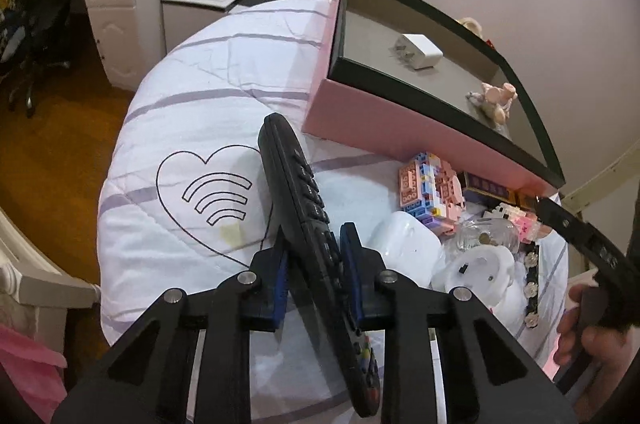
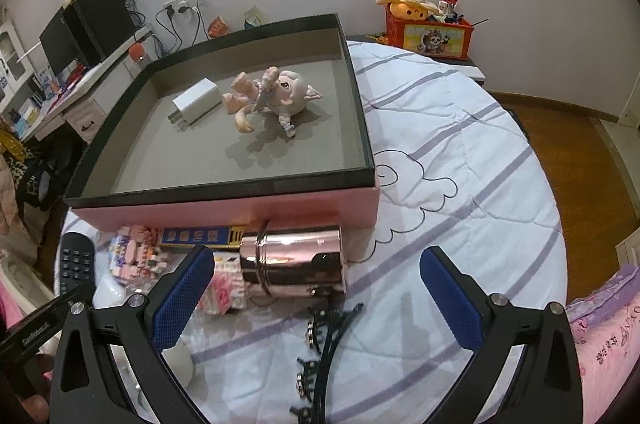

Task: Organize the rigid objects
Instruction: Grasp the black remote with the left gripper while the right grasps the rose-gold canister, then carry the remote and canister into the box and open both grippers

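Remote control (image 1: 308,208): on the bed, long axis running away between the pads of the left gripper (image 1: 316,264), pinched near mid-length; box (image 1: 400,132) lies beyond, to the right; right gripper (image 2: 316,300) spread, empty.

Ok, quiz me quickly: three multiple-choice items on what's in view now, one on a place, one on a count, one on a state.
1. Where does the white charger lie?
A. on the quilt
B. inside the pink box
C. on the desk

2. How many things lie in the box?
A. two
B. four
C. none

3. How do the two grippers stand?
A. both open
B. left gripper shut on the remote, right gripper open
C. both shut on the remote

Key: 1 B, the charger rests on the box floor beside the doll. 2 A, only the charger and the doll are there. 3 B, the left pads clamp the remote while the right jaws stand wide and hold nothing.
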{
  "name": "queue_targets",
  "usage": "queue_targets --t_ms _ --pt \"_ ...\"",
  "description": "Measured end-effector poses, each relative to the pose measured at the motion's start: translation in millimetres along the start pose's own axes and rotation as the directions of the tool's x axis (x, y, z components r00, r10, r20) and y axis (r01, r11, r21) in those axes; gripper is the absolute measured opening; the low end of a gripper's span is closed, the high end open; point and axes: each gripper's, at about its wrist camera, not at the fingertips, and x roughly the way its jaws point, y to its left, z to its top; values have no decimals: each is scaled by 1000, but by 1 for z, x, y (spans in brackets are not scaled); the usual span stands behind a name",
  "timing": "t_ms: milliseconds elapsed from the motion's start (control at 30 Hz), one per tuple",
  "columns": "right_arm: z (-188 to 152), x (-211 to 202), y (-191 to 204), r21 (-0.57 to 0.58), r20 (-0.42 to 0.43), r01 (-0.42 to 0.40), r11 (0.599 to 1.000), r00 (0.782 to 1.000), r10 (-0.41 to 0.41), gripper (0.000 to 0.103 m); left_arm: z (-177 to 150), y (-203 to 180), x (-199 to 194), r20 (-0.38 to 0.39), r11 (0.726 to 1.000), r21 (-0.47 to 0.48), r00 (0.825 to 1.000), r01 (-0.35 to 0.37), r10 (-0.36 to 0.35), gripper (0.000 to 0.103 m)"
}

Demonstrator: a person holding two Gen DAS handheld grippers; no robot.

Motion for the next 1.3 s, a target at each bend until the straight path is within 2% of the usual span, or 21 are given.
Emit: queue_targets --t_ms 167,333,367,633,1000,1300 --pt "0 13 3 -10 -19 4 1000 1000 -4 97 2 -6 6 7 999 38 999 -34 33 26" --pt "-2 19 5 -23 -25 -14 1000 1000 14 69 2 -13 8 30 995 78 998 -63 60 25" --pt "-3 17 6 -31 -22 -25 999 999 24 58 1 -12 8 30 996 76 998 -54 52 24" --pt "-9 2 4 -24 7 -39 999 999 39 58 2 -4 -4 31 997 77 1000 -4 2 17" --pt "-9 -36 -1 -15 71 -61 998 996 62 58 7 -12 -39 83 993 115 996 23 -33 17" --pt "12 -68 15 -65 143 -96 993 984 105 58 41 -37 -78 165 983 180 984 39 -69 17"
